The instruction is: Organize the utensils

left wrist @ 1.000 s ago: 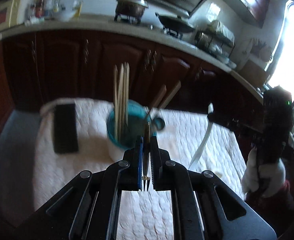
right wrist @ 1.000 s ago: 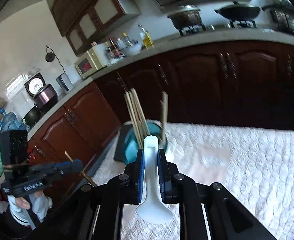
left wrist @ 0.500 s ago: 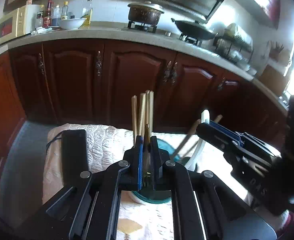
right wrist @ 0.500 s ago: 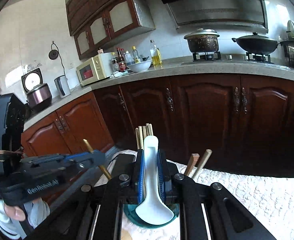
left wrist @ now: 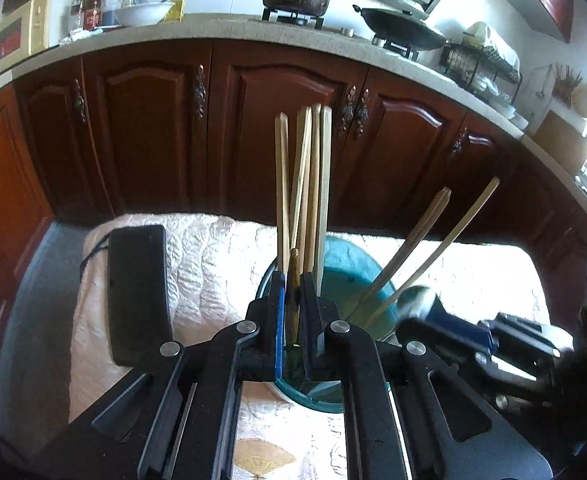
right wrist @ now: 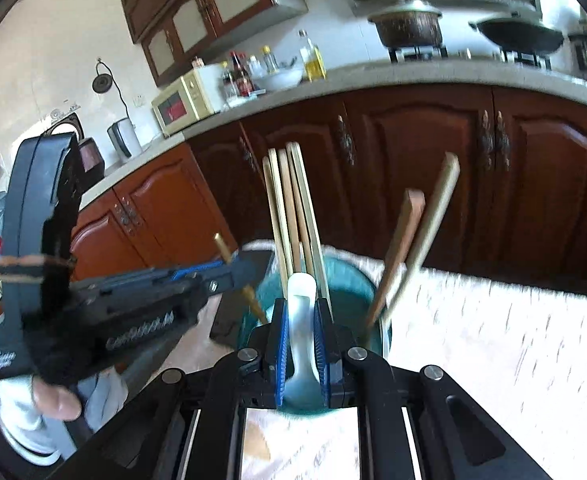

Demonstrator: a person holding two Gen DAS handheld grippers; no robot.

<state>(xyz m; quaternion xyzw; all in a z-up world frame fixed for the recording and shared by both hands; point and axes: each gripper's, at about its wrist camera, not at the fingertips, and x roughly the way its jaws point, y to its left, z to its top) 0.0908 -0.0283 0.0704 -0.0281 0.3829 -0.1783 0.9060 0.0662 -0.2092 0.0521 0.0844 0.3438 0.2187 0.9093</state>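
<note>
Left wrist view: left hand-held gripper [left wrist: 292,312] is clamping a slim brass-coloured utensil [left wrist: 292,280] between nearly closed jaws, handle end pointing up and forward. Its lower end is reaching down past the rim of the teal cup [left wrist: 345,256], which is standing on the white quilted cloth [left wrist: 213,248] covering the desk. Four pale chopsticks [left wrist: 313,184] are standing nearly upright in the cup, just beyond the jaws. Two more chopsticks [left wrist: 433,240] are leaning out to the right. A black rectangular block [left wrist: 137,292] is lying flat on the cloth, to the left of the cup and apart from it. The right hand-held gripper [left wrist: 433,312] is entering from the right edge, blurred, with its tip beside the cup rim.

Right wrist view: right hand-held gripper [right wrist: 301,336] is gripping a white spoon [right wrist: 302,320] by the handle, jaws narrowly parted around it. The spoon bowl is sitting low, over the cup's [right wrist: 353,284] near side; whether it is touching the cup cannot be told. The upright chopsticks [right wrist: 289,208] are rising directly behind the spoon handle. The leaning pair [right wrist: 417,232] is appearing blurred to the right. The left hand-held gripper [right wrist: 249,276] is reaching in from the left, with the brass-coloured utensil [right wrist: 223,246] crossing its tip at a slant, lower end at the cup rim.
</note>
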